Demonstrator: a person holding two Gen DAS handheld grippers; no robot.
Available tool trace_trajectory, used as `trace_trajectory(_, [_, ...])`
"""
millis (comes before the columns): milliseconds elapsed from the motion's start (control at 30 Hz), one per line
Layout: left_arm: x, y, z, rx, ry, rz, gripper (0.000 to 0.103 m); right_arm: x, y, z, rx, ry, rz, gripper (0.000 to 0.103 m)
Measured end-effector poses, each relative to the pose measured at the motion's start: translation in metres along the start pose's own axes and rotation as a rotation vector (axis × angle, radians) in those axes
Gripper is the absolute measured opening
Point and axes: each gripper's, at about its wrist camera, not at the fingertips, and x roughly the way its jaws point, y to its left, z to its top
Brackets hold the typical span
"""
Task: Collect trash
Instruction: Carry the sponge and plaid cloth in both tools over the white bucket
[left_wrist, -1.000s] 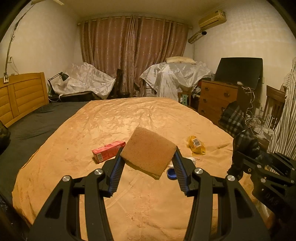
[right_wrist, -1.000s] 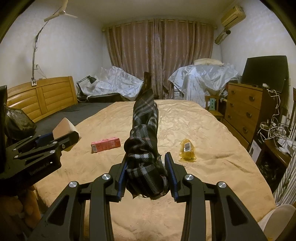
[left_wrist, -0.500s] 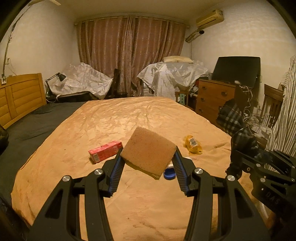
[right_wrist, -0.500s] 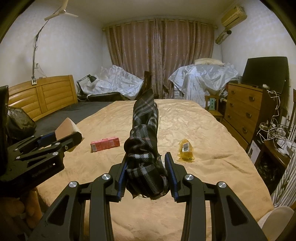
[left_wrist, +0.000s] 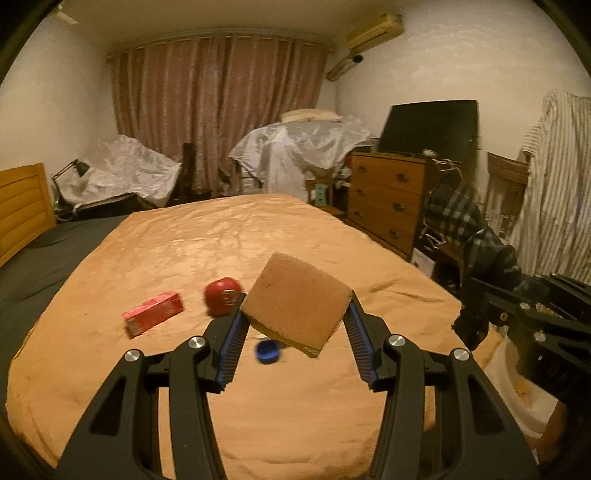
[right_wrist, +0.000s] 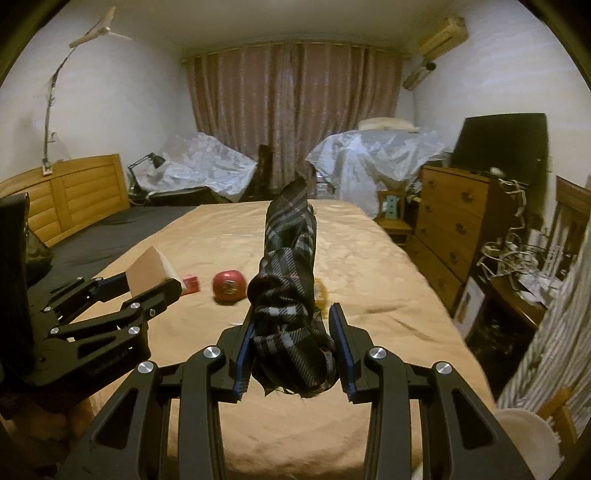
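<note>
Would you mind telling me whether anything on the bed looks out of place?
Yes. Litter lies on the orange bedspread: a red carton, a red ball-like thing, a blue cap and a yellowish wrapper half hidden behind the plaid cloth. Bedding normally carries none of it. Nothing looks spilled or broken.

box (left_wrist: 153, 313) left of ball (left_wrist: 222, 301), on bed (left_wrist: 221, 236)

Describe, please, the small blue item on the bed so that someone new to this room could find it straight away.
Start at the big bed with the orange-tan cover that fills the room. At its near end, just beyond the left gripper holding a brown sponge, lies a small blue cap. It is round, low and blue, unlike the red box and the red ball further up.
</note>
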Motion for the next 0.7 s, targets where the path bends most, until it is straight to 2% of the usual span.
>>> trace_trajectory(233, [-0.001, -0.043, 0.005, 0.030, -0.007, -0.078, 0.049, -0.040, -0.064, -0.010, 0.038, 0.014, -0.098, 0.039])
trace_trajectory(700, [0.008, -0.136, 0.011, 0.101, 0.023, -0.236, 0.049, -0.132, -0.197, -0.062, 0.142, 0.082, -0.289, 0.039])
